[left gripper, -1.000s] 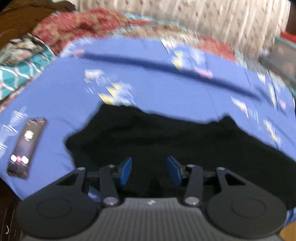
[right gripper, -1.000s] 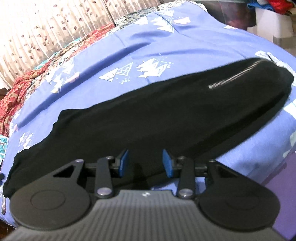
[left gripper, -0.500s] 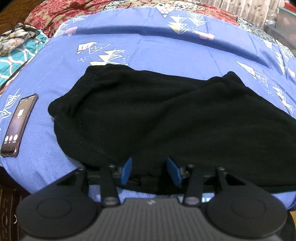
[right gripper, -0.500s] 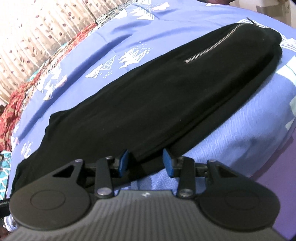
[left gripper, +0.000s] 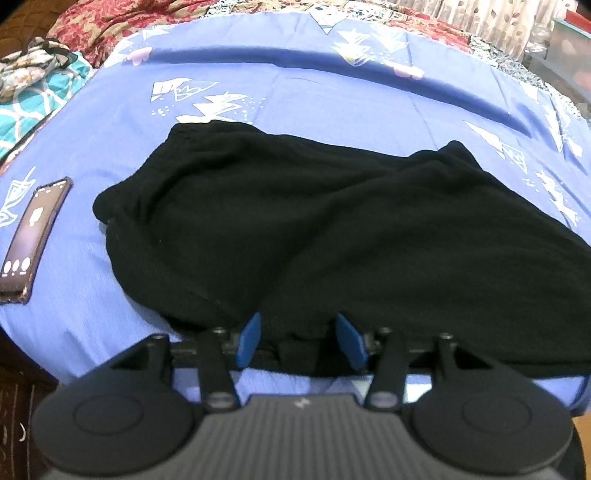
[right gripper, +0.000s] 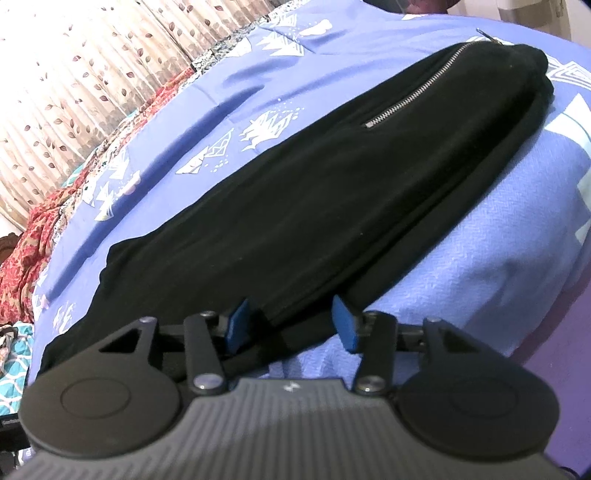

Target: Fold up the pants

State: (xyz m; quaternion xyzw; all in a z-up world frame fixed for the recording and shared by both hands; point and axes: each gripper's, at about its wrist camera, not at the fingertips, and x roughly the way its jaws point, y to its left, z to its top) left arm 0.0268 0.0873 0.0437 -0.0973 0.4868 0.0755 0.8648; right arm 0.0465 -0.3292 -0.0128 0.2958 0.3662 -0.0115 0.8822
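Observation:
Black pants (left gripper: 332, 229) lie flat, folded lengthwise, on a blue patterned bedsheet (left gripper: 295, 92). In the right wrist view the pants (right gripper: 314, 199) stretch away to the upper right, with a silver zipper (right gripper: 417, 88) near the far end. My left gripper (left gripper: 297, 338) is open, its blue pads on either side of the pants' near edge. My right gripper (right gripper: 288, 325) is open over the near edge of the pants, with cloth between the pads.
A phone (left gripper: 31, 236) lies on the sheet left of the pants. A red patterned blanket (left gripper: 122, 22) and teal cloth (left gripper: 33, 99) lie at the far left. Curtains (right gripper: 74, 92) hang behind the bed. The bed's edge drops off at the right (right gripper: 546, 332).
Both grippers have come lower and closer to the near edge of the pants. The jaws stay open.

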